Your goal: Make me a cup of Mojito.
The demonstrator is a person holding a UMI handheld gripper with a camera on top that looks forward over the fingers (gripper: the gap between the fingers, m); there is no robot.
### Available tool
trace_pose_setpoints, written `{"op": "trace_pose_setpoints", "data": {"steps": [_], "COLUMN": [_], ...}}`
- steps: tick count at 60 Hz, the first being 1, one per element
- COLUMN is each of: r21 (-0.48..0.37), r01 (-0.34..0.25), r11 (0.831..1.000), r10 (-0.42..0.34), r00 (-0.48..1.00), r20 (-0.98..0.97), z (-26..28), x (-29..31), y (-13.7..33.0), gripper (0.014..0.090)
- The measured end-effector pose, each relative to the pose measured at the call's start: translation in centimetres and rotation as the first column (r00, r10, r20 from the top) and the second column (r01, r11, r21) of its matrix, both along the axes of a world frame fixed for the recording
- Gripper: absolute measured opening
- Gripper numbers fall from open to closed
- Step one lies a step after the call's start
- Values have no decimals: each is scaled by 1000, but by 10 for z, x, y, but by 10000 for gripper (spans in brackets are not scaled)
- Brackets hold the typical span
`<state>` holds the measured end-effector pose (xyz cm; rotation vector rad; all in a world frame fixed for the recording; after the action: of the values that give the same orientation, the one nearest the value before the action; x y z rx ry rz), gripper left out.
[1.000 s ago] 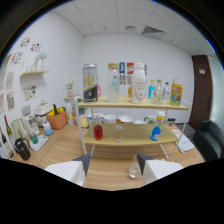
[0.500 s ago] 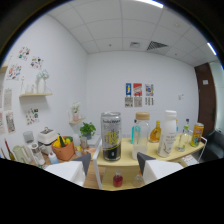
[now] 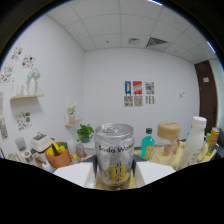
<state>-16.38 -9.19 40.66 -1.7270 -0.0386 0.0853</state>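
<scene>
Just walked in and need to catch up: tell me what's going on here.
A person's hand-held tool has come right up to a can of soda water on the shelf top. The can stands upright between the two fingers; whether they press on it cannot be told. Beyond it stand a green bottle, a white bottle and a potted plant. The Mojito is at the stage of fetching the soda.
</scene>
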Motion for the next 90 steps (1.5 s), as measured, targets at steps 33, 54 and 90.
{"op": "trace_pose_setpoints", "data": {"steps": [33,54,90], "r21": [19,-72,-210], "r01": [-4,37,-135], "r11": [1000,997,968], "r10": [4,-37,-40], "r00": [1000,999,746], "r20": [26,-10,-665], "z": [9,-76,-204], "x": [12,67,108], "y": [-56,-133,-135], "gripper": [516,515,514]}}
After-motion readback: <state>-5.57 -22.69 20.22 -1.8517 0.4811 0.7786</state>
